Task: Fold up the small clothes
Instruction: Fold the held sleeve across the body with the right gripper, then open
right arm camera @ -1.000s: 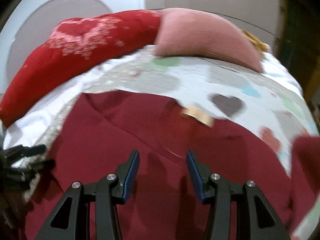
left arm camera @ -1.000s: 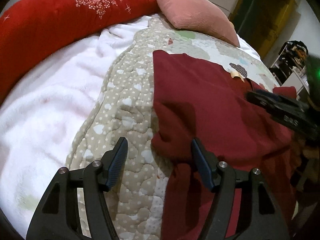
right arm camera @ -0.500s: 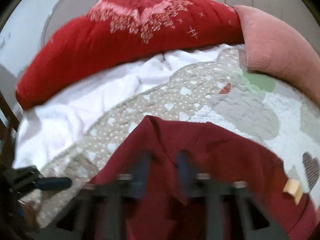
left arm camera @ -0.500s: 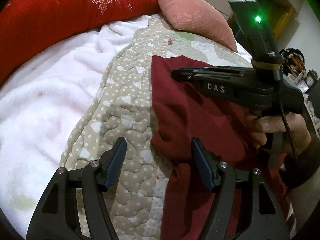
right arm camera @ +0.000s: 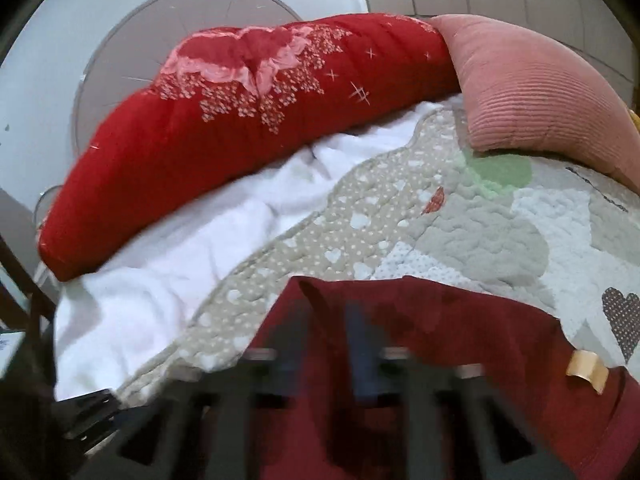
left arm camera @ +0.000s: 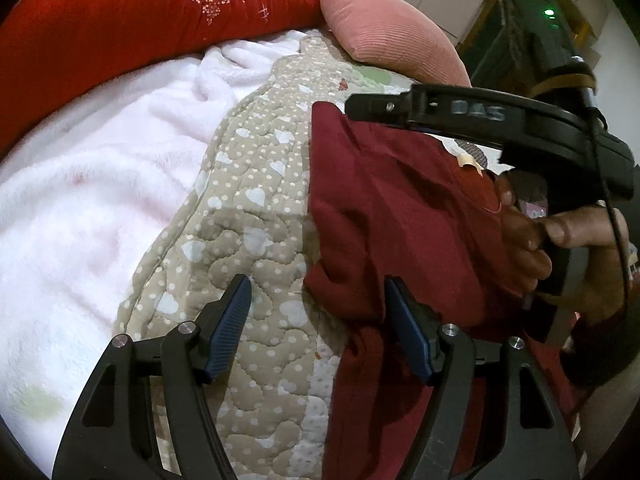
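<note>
A dark red garment (left arm camera: 404, 216) lies on a quilted bed cover with heart shapes (left arm camera: 256, 216). My left gripper (left arm camera: 320, 320) is open low over the cover, its right finger against the garment's bunched left edge. My right gripper (left arm camera: 352, 106), seen from its side in the left wrist view, hovers over the garment's far left corner. In the right wrist view the right gripper (right arm camera: 330, 344) is motion-blurred above the garment (right arm camera: 460, 340) near that corner; its fingers stand close together with a narrow gap. A beige tag (right arm camera: 586, 366) shows at the neckline.
A white fleece blanket (left arm camera: 88, 208) lies left of the cover. A long red floral cushion (right arm camera: 240, 128) and a pink ribbed pillow (right arm camera: 540, 96) sit at the bed's far end. Dark furniture (left arm camera: 520, 40) stands beyond the bed on the right.
My right gripper has swung left and forward over the garment to its far left corner, and its jaws have narrowed. My left gripper has stayed in place, still open.
</note>
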Tool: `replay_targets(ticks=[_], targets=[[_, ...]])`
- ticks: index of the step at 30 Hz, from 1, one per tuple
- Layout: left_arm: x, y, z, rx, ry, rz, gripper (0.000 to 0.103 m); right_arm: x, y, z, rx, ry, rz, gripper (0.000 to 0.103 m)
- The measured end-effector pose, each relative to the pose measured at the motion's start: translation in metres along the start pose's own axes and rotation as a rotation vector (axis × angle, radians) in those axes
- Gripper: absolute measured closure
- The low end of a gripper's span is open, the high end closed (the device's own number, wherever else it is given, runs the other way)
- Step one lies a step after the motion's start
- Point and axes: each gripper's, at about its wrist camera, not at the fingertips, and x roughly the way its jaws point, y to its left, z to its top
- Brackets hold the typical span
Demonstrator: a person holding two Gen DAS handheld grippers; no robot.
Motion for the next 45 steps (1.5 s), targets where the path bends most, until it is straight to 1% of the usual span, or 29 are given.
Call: replay_targets(ticks=[1, 5, 7, 8, 9, 10, 11, 12, 14, 16, 17, 18, 20, 22, 25, 26, 27, 29, 31, 33, 36, 37, 39, 40, 42, 43, 44, 45], targets=[[0.000, 0.000, 0.000, -0.001, -0.002, 0.002, 0.033, -0.001, 0.001, 0.000, -0.008, 0.003, 0.003, 0.050], [0.001, 0.000, 0.000, -0.001, -0.001, 0.003, 0.033, 0.010, 0.012, -0.002, -0.074, 0.058, 0.001, 0.050], [0.001, 0.000, -0.001, -0.003, -0.001, 0.000, 0.033, 0.020, 0.011, -0.005, -0.089, 0.093, -0.002, 0.052], [0.001, 0.000, 0.000, -0.004, 0.000, -0.001, 0.033, 0.025, 0.011, -0.007, -0.095, 0.105, 0.002, 0.065], [0.001, 0.000, 0.000, -0.005, 0.000, -0.003, 0.033, 0.029, 0.011, -0.009, -0.109, 0.114, 0.011, 0.084], [0.001, 0.001, 0.000, -0.006, 0.000, -0.004, 0.033, 0.028, 0.015, -0.010, -0.129, 0.108, 0.008, 0.088], [0.001, 0.001, 0.000, -0.008, 0.001, -0.005, 0.032, 0.024, 0.019, -0.010, -0.150, 0.092, 0.007, 0.095], [0.002, 0.002, 0.001, -0.009, 0.001, -0.005, 0.032, 0.020, 0.023, -0.009, -0.171, 0.073, 0.003, 0.096], [0.001, 0.002, 0.000, -0.013, -0.001, -0.004, 0.032, 0.012, 0.030, -0.006, -0.199, 0.031, -0.035, 0.097], [0.001, 0.003, 0.001, -0.017, -0.002, -0.002, 0.032, 0.009, 0.027, -0.001, -0.181, -0.002, -0.063, 0.097], [0.002, 0.002, 0.000, -0.016, 0.001, 0.000, 0.032, 0.011, 0.024, 0.001, -0.167, -0.005, -0.073, 0.097], [0.002, 0.002, 0.000, -0.014, 0.002, 0.003, 0.032, 0.016, 0.021, 0.001, -0.151, 0.002, -0.088, 0.097], [0.003, 0.001, 0.000, -0.008, 0.002, 0.011, 0.032, 0.034, 0.017, -0.002, -0.124, 0.044, -0.108, 0.097], [0.004, 0.000, 0.002, -0.005, 0.002, 0.017, 0.032, 0.043, 0.017, -0.005, -0.114, 0.059, -0.126, 0.097], [0.005, -0.001, 0.001, 0.002, 0.001, 0.024, 0.032, 0.033, 0.014, -0.004, -0.075, 0.040, -0.112, 0.096], [0.005, -0.001, 0.001, 0.005, -0.001, 0.028, 0.032, 0.025, 0.014, -0.004, -0.063, 0.034, -0.103, 0.090], [0.005, -0.002, 0.001, 0.008, -0.002, 0.033, 0.032, 0.017, 0.015, -0.005, -0.056, 0.026, -0.103, 0.080], [0.006, -0.003, 0.001, 0.012, -0.002, 0.039, 0.032, -0.008, 0.014, -0.013, -0.050, -0.004, -0.115, 0.069], [0.005, -0.003, 0.001, 0.014, -0.002, 0.042, 0.032, -0.029, 0.012, -0.027, -0.040, -0.022, -0.114, 0.068], [0.001, -0.004, 0.001, 0.015, -0.006, 0.052, 0.032, -0.054, 0.006, -0.049, -0.020, -0.026, -0.147, 0.068], [-0.010, -0.009, 0.003, 0.039, -0.040, 0.097, 0.032, -0.087, -0.008, -0.088, 0.008, -0.040, -0.240, 0.068], [-0.015, -0.012, 0.005, 0.049, -0.056, 0.114, 0.032, -0.101, -0.014, -0.106, 0.014, -0.046, -0.290, 0.068], [-0.021, -0.017, 0.008, 0.066, -0.072, 0.115, 0.032, -0.119, -0.027, -0.129, 0.029, -0.053, -0.361, 0.068], [-0.022, -0.022, 0.011, 0.080, -0.074, 0.110, 0.032, -0.131, -0.037, -0.144, 0.053, -0.061, -0.412, 0.068], [-0.021, -0.032, 0.016, 0.099, -0.072, 0.104, 0.032, -0.149, -0.055, -0.161, 0.117, -0.077, -0.456, 0.068], [-0.018, -0.039, 0.020, 0.107, -0.069, 0.096, 0.032, -0.159, -0.070, -0.171, 0.175, -0.086, -0.466, 0.068], [-0.015, -0.043, 0.022, 0.111, -0.067, 0.087, 0.032, -0.163, -0.082, -0.178, 0.214, -0.078, -0.474, 0.068], [-0.010, -0.049, 0.024, 0.117, -0.062, 0.077, 0.032, -0.165, -0.092, -0.184, 0.246, -0.055, -0.500, 0.068]])
